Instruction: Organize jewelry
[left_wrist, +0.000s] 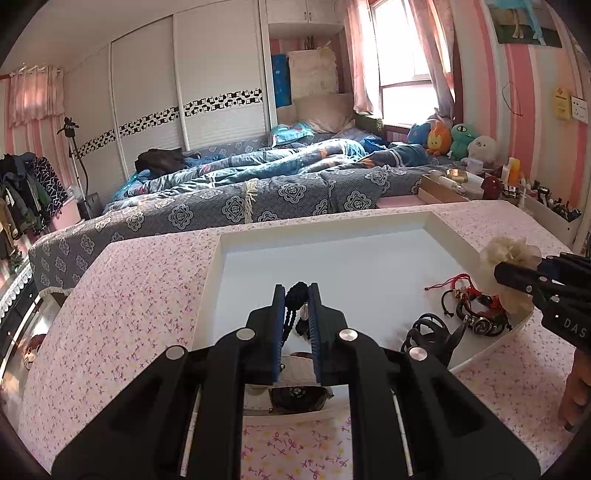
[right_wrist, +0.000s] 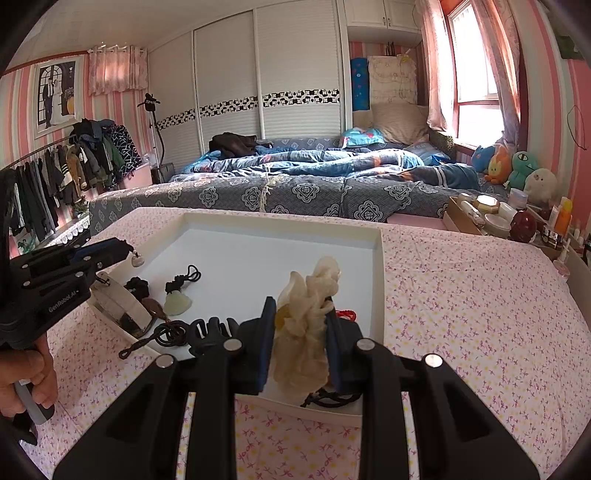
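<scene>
both grippers clamp: left gripper on black cord, right gripper on cream flower; jade pendant shows only rightward.

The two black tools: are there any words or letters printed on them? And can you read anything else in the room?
"GenRobot.AI" in white letters on the side of the left tool.
"DAS", cut off at the picture's edge, on the side of the right tool.
The yellow sign on the wall: its print is too small to read.
The black thing on top of the stand has white marks, too blurred to read.
</scene>
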